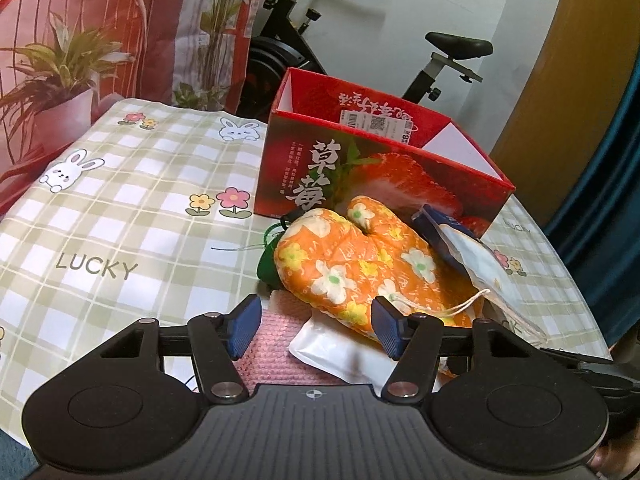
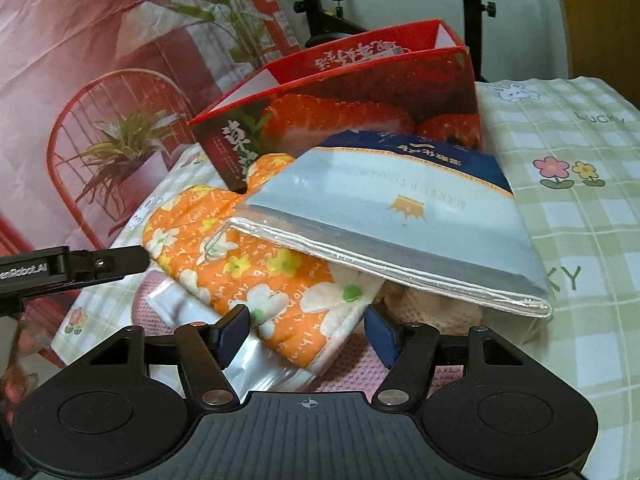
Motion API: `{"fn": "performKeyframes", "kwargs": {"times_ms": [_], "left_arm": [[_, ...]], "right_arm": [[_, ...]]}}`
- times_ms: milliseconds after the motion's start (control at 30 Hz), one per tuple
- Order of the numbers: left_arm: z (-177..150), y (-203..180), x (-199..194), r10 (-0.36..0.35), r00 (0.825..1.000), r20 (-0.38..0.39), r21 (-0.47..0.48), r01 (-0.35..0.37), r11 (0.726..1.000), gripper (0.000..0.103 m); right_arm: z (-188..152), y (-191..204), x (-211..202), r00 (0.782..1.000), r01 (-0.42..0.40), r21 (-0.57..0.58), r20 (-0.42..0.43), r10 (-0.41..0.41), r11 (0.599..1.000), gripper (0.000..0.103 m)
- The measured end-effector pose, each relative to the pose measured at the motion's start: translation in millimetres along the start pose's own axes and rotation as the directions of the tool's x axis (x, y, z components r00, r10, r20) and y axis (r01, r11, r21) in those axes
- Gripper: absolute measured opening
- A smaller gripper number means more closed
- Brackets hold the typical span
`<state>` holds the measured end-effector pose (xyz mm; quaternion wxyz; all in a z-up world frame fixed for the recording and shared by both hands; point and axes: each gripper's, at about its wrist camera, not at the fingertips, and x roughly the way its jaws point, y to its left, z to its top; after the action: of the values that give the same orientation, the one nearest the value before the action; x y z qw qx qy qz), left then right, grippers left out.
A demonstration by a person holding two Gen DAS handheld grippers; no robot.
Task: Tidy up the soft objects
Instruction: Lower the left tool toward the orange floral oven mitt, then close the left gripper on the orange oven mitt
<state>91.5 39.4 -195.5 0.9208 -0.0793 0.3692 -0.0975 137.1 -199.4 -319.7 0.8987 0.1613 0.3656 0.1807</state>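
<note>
An orange flowered oven mitt (image 1: 352, 264) (image 2: 240, 256) lies on a pile in front of the red strawberry box (image 1: 384, 176) (image 2: 320, 80). A blue and white flat bag (image 1: 472, 252) (image 2: 400, 216) leans across it. Under both lie a pink knitted cloth (image 1: 276, 332) (image 2: 360, 360) and a clear packet (image 1: 340, 352) (image 2: 256, 364). My left gripper (image 1: 316, 328) stands open over the cloth and packet, its right pad at the mitt's cuff. My right gripper (image 2: 308, 332) is open with the cuff's corner between its pads. No pad visibly squeezes anything.
A green item (image 1: 268, 264) peeks out beside the mitt, and a beige knitted thing (image 2: 432, 304) sits under the bag. The checked tablecloth (image 1: 120, 200) spreads to the left. An exercise bike (image 1: 440, 44) stands behind the box. A hand (image 2: 16, 360) shows at the left edge.
</note>
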Motion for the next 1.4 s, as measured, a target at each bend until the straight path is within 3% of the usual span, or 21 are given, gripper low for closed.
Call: {"fn": "performKeyframes", "kwargs": {"times_ms": [133,300,700,933,1100,1267,1400], "left_arm": [[0.2,-1.4,-1.8,0.005,1.000,0.019,0.005,-0.005,1.000,0.064],[-0.5,-3.5,-0.3,0.010,1.000,0.019,0.021,-0.010,1.000,0.064],[9.9,2.9,6.6,-0.006,1.000,0.030,0.019,0.005,1.000,0.064],[30.7,15.0,43.4,-0.031,0.999,-0.021,-0.042,0.030,0.999,0.062],[30.1,13.5,64.4,-0.065,0.995,-0.074,-0.033,0.063,0.997,0.043],[25.0,14.2,48.2,-0.083,0.996,-0.024,-0.007,0.083,0.997,0.028],[22.5,15.3,25.2,-0.094,0.995,0.018,0.012,0.093,0.996,0.024]], "right_arm": [[-1.3,1.4,-0.8,1.000,0.024,0.000,0.011,-0.024,1.000,0.069],[-2.3,-2.3,3.7,1.000,0.016,0.020,0.001,-0.016,1.000,0.069],[-0.7,-4.3,7.0,0.999,0.005,0.040,0.042,-0.007,0.999,0.052],[-0.9,-3.0,5.7,0.998,0.011,0.030,0.062,-0.013,0.999,0.043],[-1.2,-2.1,7.9,0.998,0.014,0.018,0.061,-0.015,1.000,0.043],[-1.0,-0.7,2.9,0.997,-0.003,0.024,0.077,0.001,1.000,0.041],[-0.7,8.1,-6.9,0.994,-0.017,-0.017,0.108,0.019,1.000,0.038]]}}
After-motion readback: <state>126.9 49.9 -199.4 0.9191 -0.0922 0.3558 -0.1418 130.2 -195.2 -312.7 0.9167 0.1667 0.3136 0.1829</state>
